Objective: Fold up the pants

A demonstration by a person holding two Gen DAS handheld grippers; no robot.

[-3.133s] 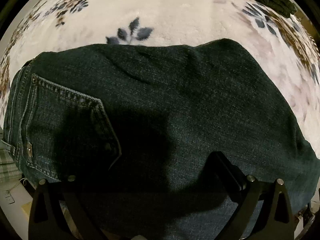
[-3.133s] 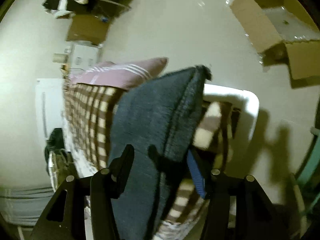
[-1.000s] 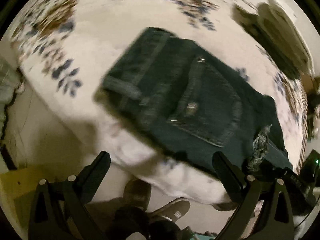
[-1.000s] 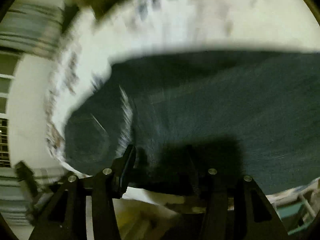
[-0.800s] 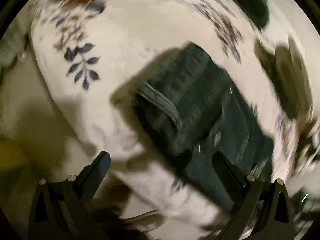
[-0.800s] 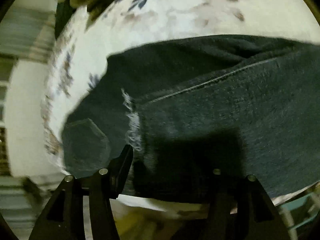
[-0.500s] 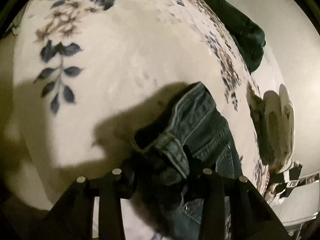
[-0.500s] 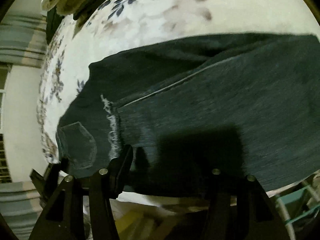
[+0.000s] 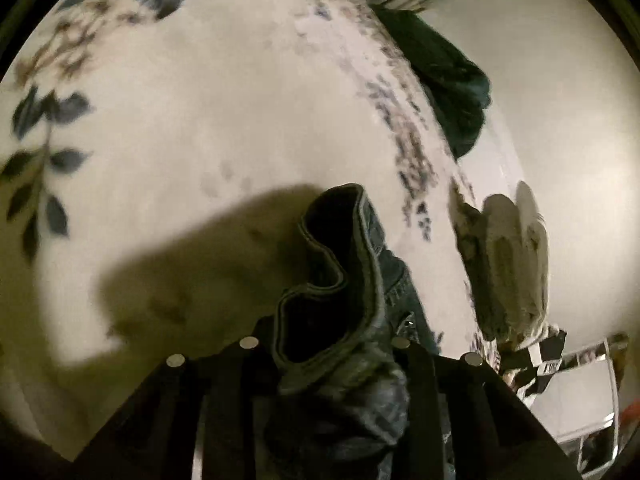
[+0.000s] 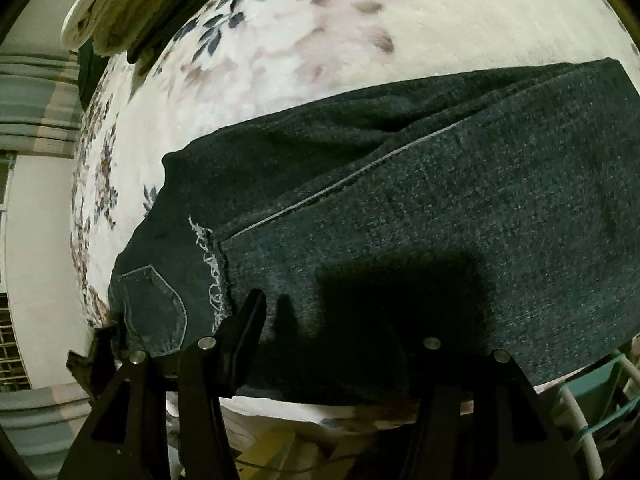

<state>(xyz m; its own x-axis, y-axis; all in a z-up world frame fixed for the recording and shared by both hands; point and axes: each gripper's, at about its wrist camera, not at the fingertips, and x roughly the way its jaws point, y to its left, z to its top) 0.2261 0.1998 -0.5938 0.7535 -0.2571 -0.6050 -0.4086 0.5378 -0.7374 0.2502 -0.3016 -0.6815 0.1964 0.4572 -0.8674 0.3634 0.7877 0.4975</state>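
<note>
Left gripper [image 9: 326, 346] pinches dark jeans' [image 10: 400, 208] bunched waistband [image 9: 340, 264].

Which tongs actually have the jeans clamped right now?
The left tongs: shut on the jeans' bunched waistband. The right tongs hover apart.

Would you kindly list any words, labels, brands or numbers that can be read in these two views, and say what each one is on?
No text reads clearly in either view.
Black-and-white item at the right edge of the left wrist view: it carries a few pale letters, too blurred to read.
Jeans on the floral blanket: only stitching and a back pocket, no readable label.
</note>
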